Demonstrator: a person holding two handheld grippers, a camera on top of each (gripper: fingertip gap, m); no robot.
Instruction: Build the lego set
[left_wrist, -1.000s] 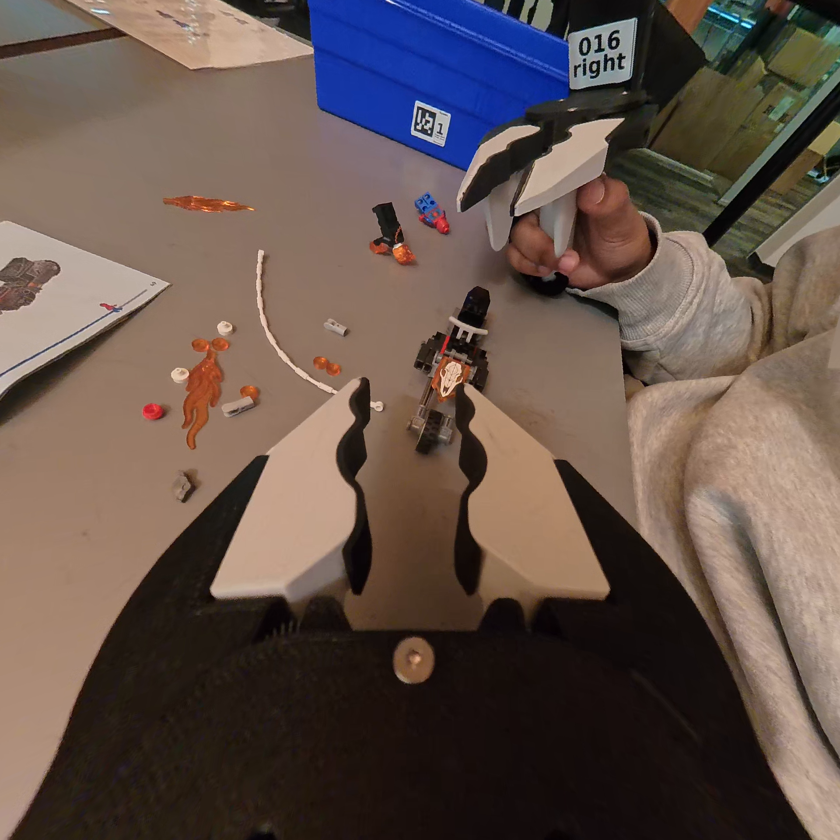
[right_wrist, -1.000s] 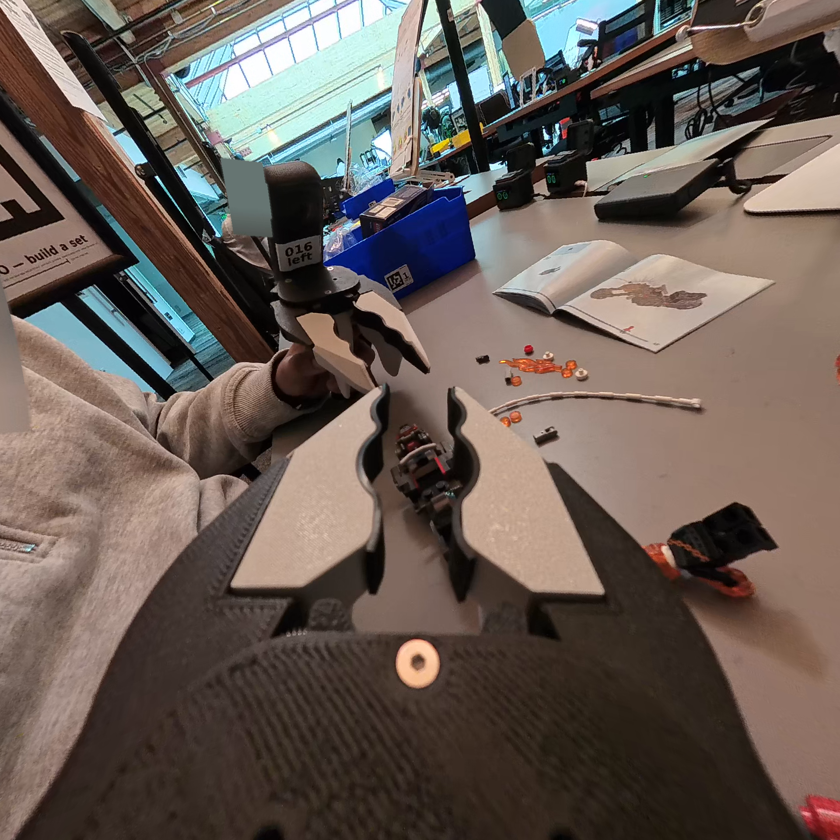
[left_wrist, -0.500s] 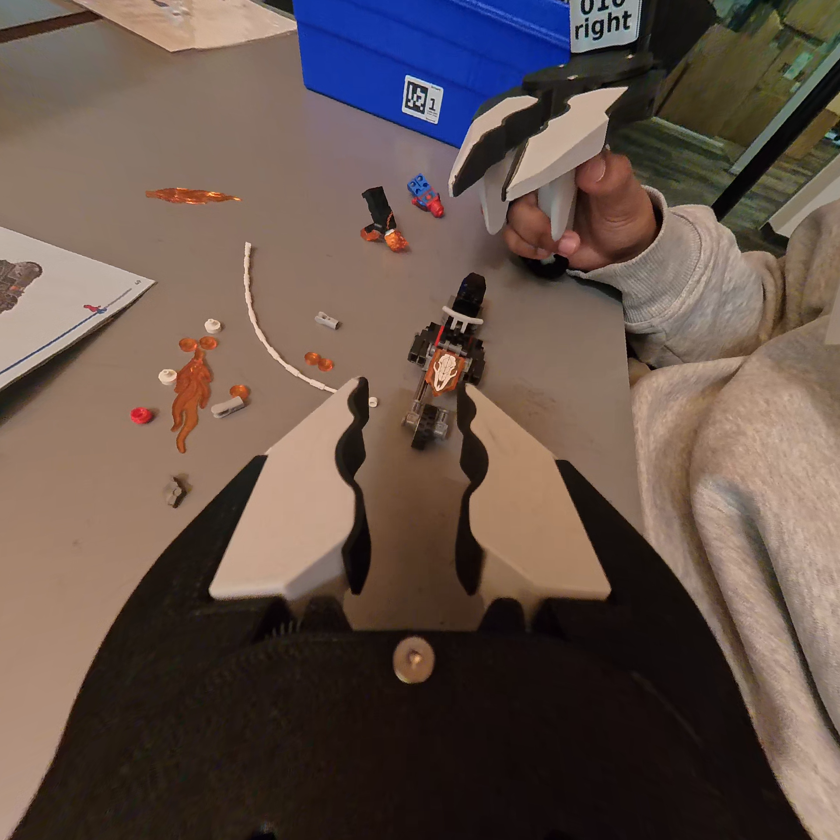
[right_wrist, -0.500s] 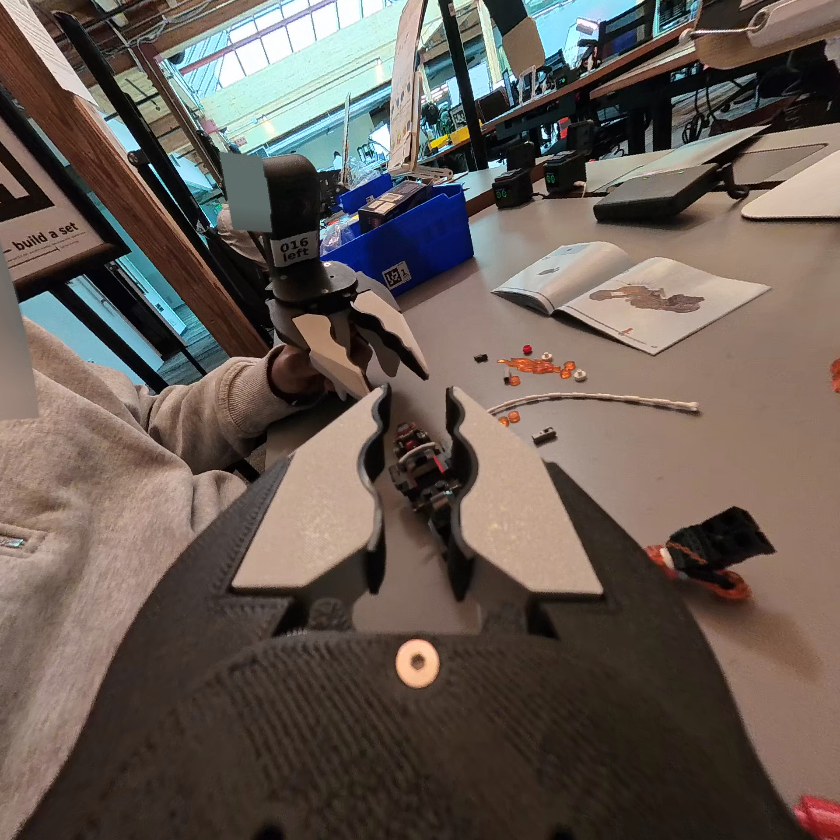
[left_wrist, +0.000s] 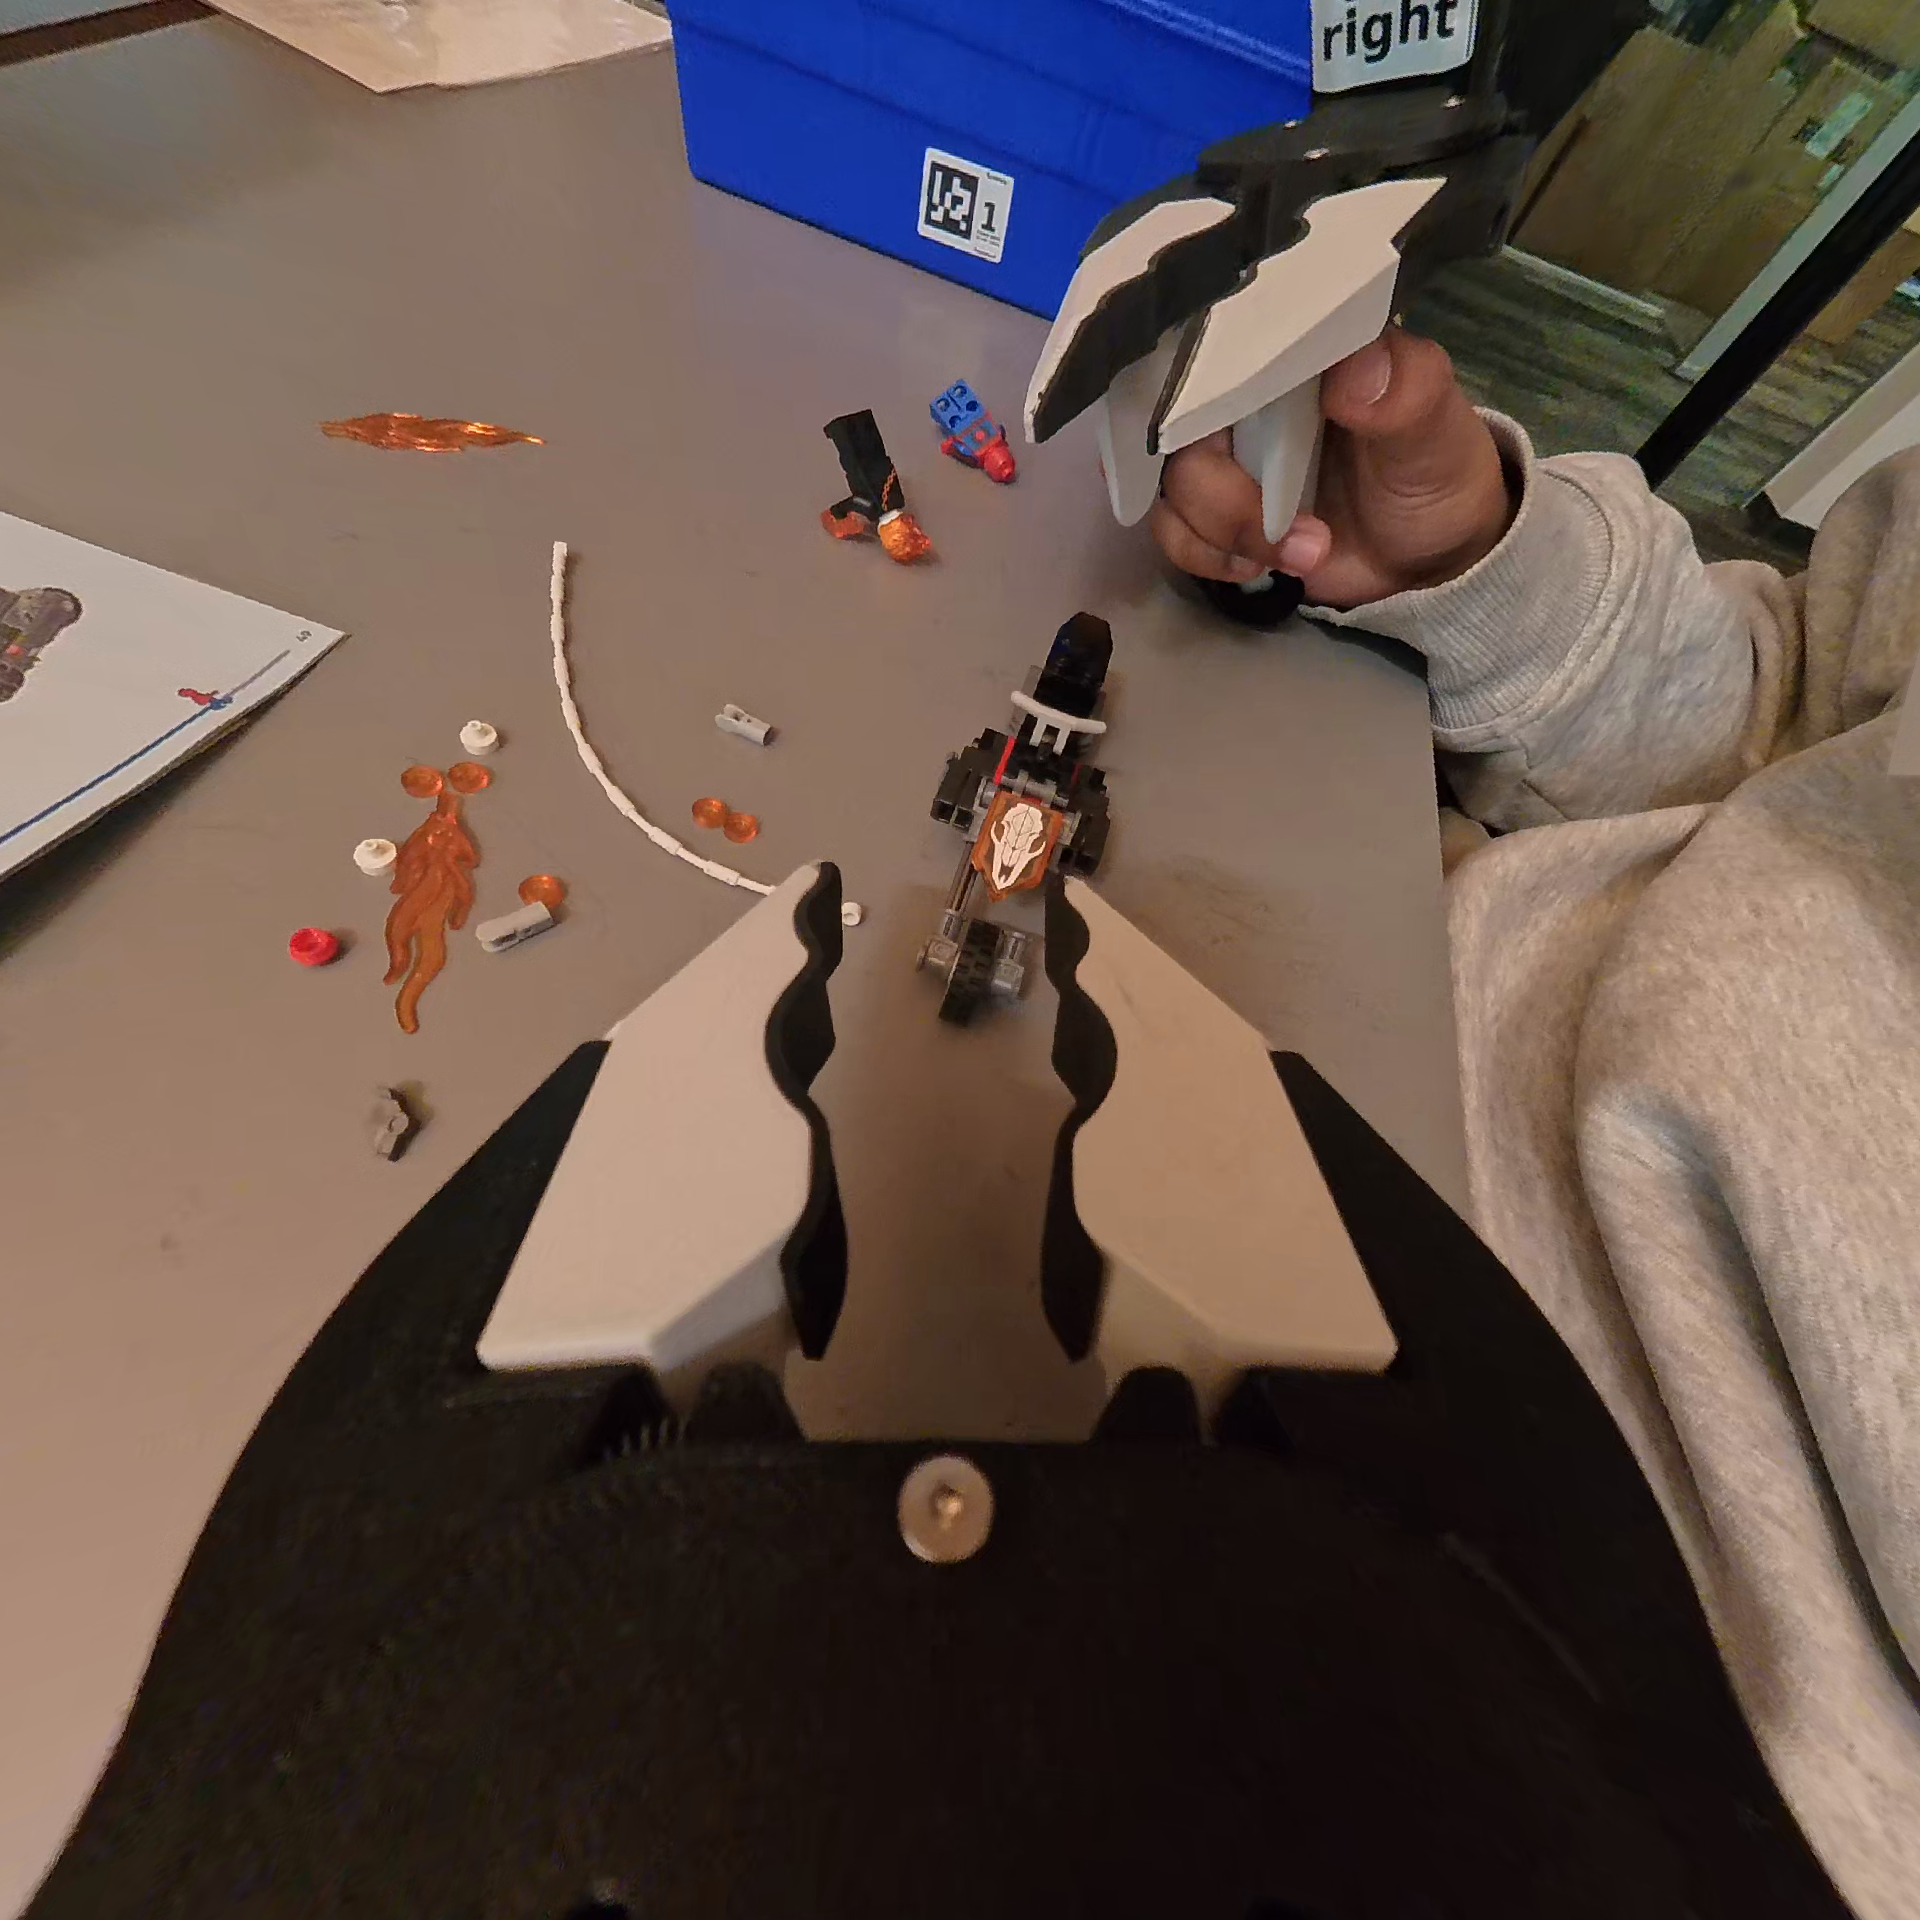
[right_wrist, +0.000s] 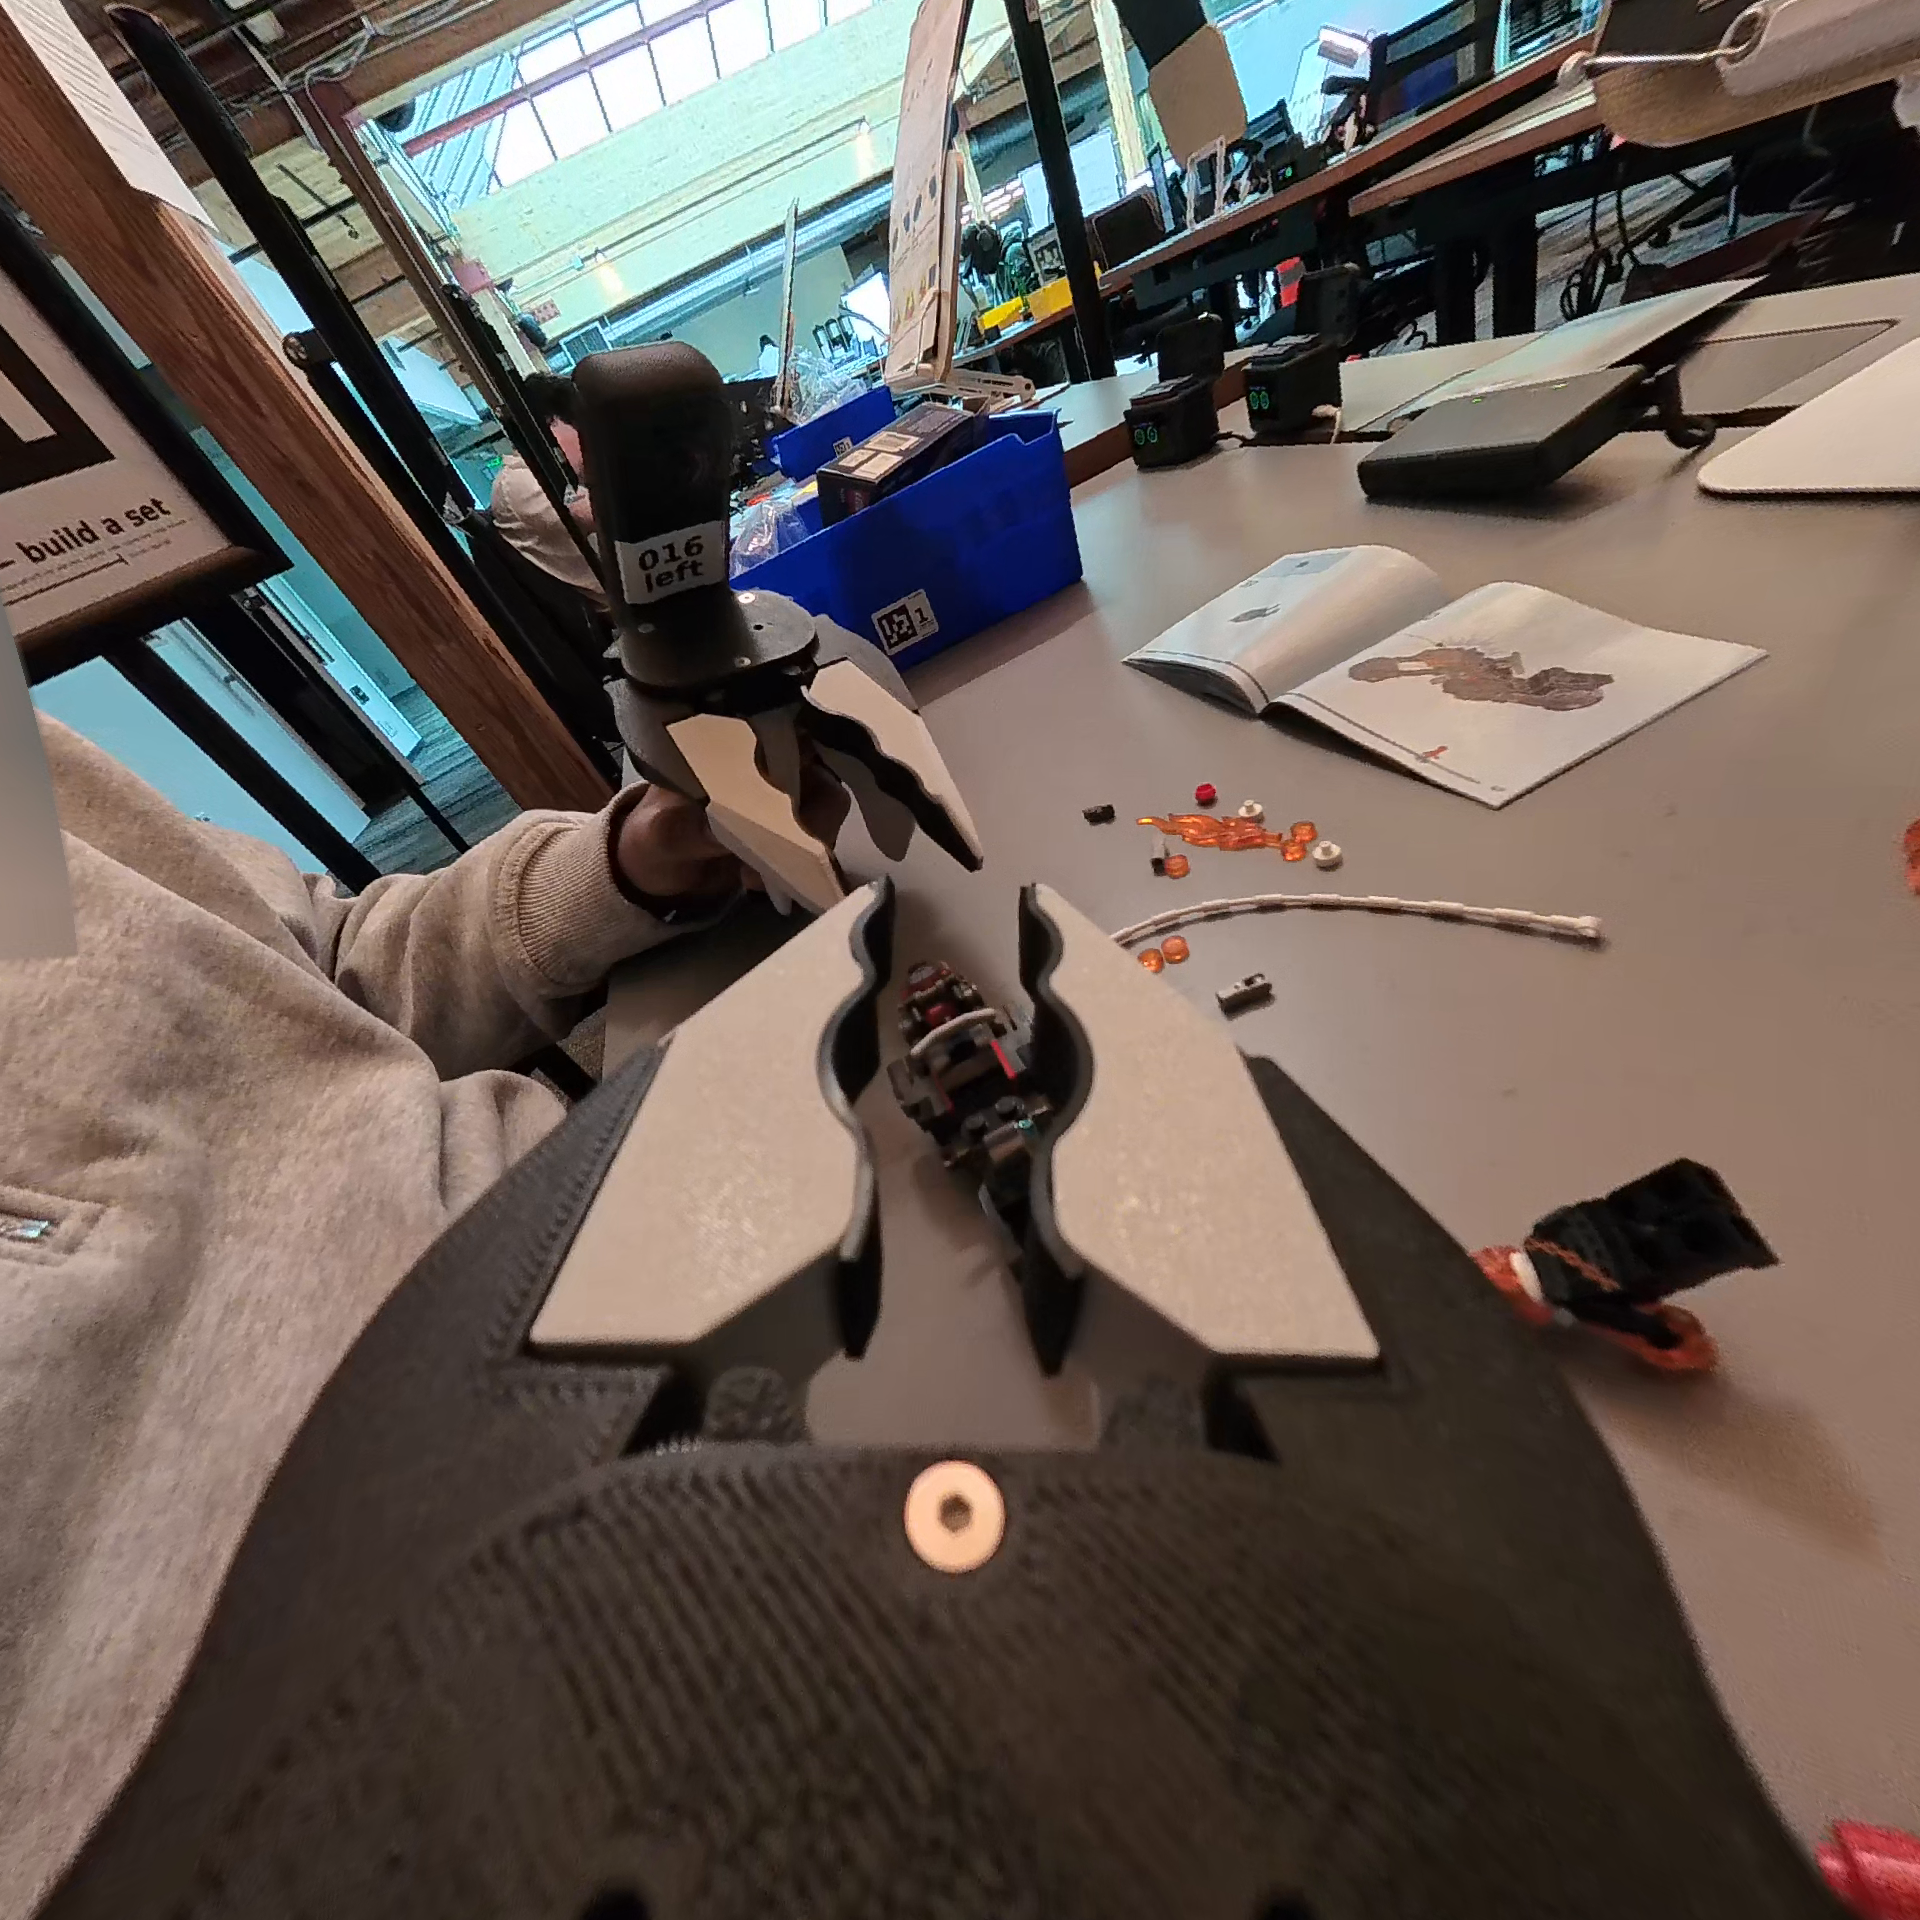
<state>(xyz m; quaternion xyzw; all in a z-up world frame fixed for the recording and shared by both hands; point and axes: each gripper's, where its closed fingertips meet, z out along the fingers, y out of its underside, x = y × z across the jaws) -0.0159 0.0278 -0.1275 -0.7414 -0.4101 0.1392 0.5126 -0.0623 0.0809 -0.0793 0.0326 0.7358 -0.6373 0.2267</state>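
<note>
Lego motorcycle (left_wrist: 1013, 831) stands on the grey table (left_wrist: 312, 260) just past the tips of the left gripper (left_wrist: 940, 904), its small front wheel lying between the two spread fingers and touched by neither, as far as the left wrist view shows. The left gripper's jaws are parted and hold nothing. In the right wrist view the same motorcycle (right_wrist: 961, 1070) shows in the gap of the right gripper (right_wrist: 956, 904), whose fingers also stand apart; whether the right-hand finger touches the model cannot be told, since it hides that side.

Beside the left gripper, on its left, lie loose pieces: a grey clip (left_wrist: 514, 923), a red round stud (left_wrist: 312, 945), an orange flame piece (left_wrist: 426, 904), two white studs and several clear orange discs (left_wrist: 725, 819). A dark small piece (left_wrist: 393, 1122) lies nearer, left of the gripper body. A white jointed chain (left_wrist: 603, 748) curves away from the left fingertip. Farther ahead sit a black piece with orange flames (left_wrist: 873, 494) and a blue and red piece (left_wrist: 971, 426), with another orange flame (left_wrist: 426, 432) well off to the left. An open instruction booklet (left_wrist: 125, 686) lies at the far left. A blue bin (left_wrist: 987, 114) stands at the far edge.

The right gripper (left_wrist: 1101, 416) hangs beyond the motorcycle, held by a hand (left_wrist: 1371, 488) in a grey sleeve.
</note>
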